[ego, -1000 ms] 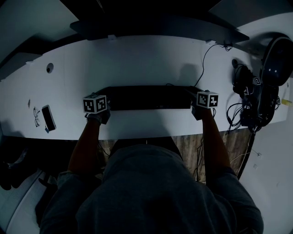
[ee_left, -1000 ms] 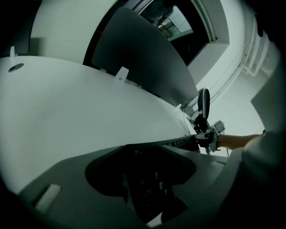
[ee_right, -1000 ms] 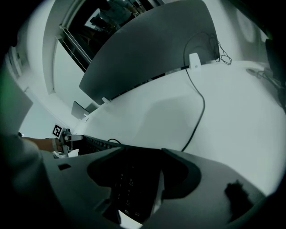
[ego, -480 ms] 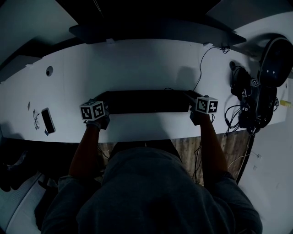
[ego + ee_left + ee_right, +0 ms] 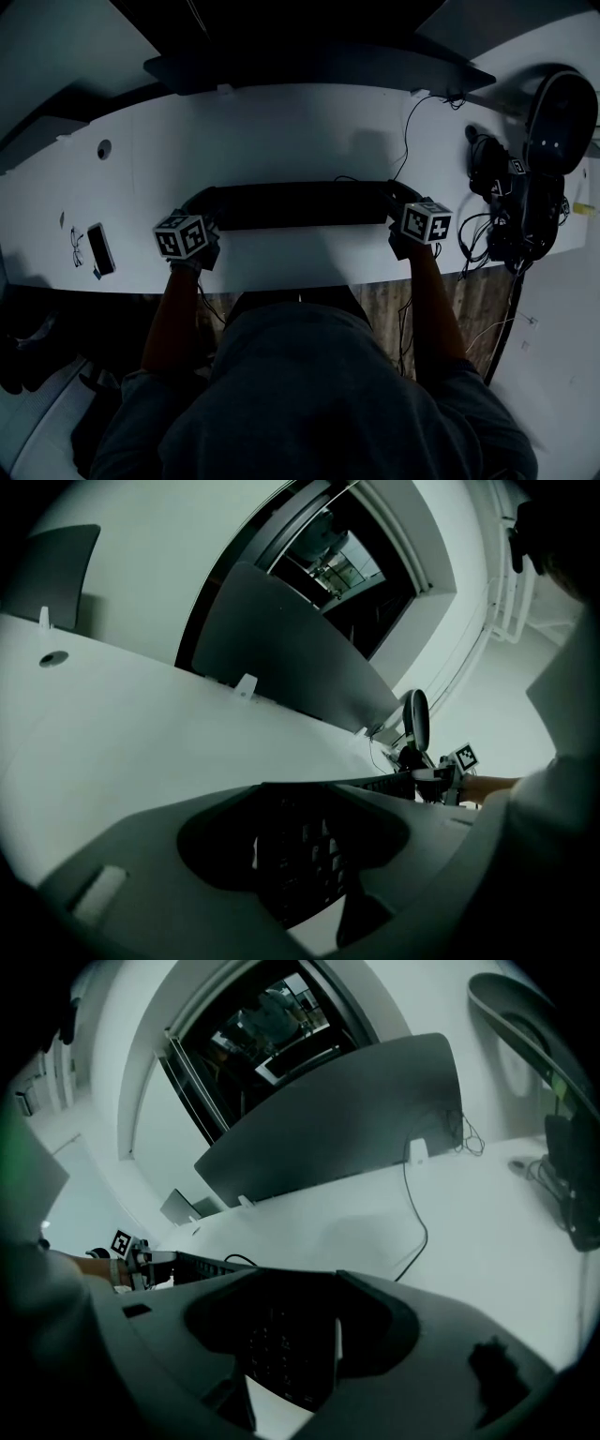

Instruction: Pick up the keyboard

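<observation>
The 1 white worktop (image 5: 281, 131) carries the 1 black keyboard (image 5: 300, 204), which spans the gap between the 2 pairs of fingers. The left gripper (image 5: 200, 214) pinches its left end and the right gripper (image 5: 401, 208) pinches its right end, so I judge the grasp made and the lift the part left; whether the keyboard is clear of the worktop I cannot tell. Counted down in size: 1 worktop, 1 keyboard, 2 grippers, and 1 phone (image 5: 99, 248) well to the left of the left fingers.
</observation>
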`<state>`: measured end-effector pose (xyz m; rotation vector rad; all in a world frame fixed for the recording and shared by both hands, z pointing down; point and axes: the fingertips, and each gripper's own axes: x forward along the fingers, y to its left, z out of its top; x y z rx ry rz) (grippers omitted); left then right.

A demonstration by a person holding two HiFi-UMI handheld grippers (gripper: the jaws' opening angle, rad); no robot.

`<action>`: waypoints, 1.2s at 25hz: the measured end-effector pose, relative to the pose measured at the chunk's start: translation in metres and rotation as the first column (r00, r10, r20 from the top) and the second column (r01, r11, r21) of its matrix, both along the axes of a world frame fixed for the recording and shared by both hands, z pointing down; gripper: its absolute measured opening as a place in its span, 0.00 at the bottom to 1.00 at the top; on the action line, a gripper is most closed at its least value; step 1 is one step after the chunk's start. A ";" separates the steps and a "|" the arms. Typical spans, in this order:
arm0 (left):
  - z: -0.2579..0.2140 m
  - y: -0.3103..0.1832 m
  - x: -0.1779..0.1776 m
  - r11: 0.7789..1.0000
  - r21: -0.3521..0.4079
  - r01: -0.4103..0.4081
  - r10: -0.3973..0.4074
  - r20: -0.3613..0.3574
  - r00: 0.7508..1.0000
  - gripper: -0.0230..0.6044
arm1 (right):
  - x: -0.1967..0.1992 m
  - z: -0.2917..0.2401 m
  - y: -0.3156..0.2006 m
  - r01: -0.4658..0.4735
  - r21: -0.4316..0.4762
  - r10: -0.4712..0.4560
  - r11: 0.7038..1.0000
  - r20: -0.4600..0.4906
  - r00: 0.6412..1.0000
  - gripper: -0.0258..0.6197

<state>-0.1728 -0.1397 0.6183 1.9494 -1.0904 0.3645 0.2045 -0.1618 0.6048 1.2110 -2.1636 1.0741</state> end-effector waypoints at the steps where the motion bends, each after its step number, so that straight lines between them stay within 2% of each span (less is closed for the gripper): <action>1: -0.008 -0.002 -0.001 1.000 0.020 0.001 -0.001 0.004 1.000 0.36 | 0.000 -0.005 -0.001 -0.002 0.013 0.002 1.000 0.011 1.000 0.42; 5: -0.047 -0.016 -0.003 0.993 0.117 -0.004 0.003 0.012 1.000 0.36 | -0.005 -0.039 -0.010 -0.005 0.083 0.001 0.997 0.040 0.999 0.42; 10: -0.102 -0.029 -0.009 0.973 0.229 0.004 -0.013 0.036 0.999 0.36 | -0.009 -0.089 -0.022 -0.009 0.194 -0.003 0.981 0.060 0.998 0.42; 15: -0.155 -0.039 -0.009 0.939 0.344 0.003 -0.020 0.048 0.999 0.36 | -0.008 -0.139 -0.033 -0.007 0.299 -0.014 0.954 0.070 0.997 0.42; 25: -0.232 -0.052 -0.001 0.874 0.485 0.010 -0.030 0.035 0.999 0.36 | -0.003 -0.225 -0.048 0.010 0.466 -0.039 0.885 0.052 0.998 0.42; 30: -0.273 -0.054 0.003 0.834 0.552 0.011 -0.035 0.032 0.999 0.36 | 0.002 -0.269 -0.049 0.006 0.538 -0.040 0.843 0.052 0.998 0.42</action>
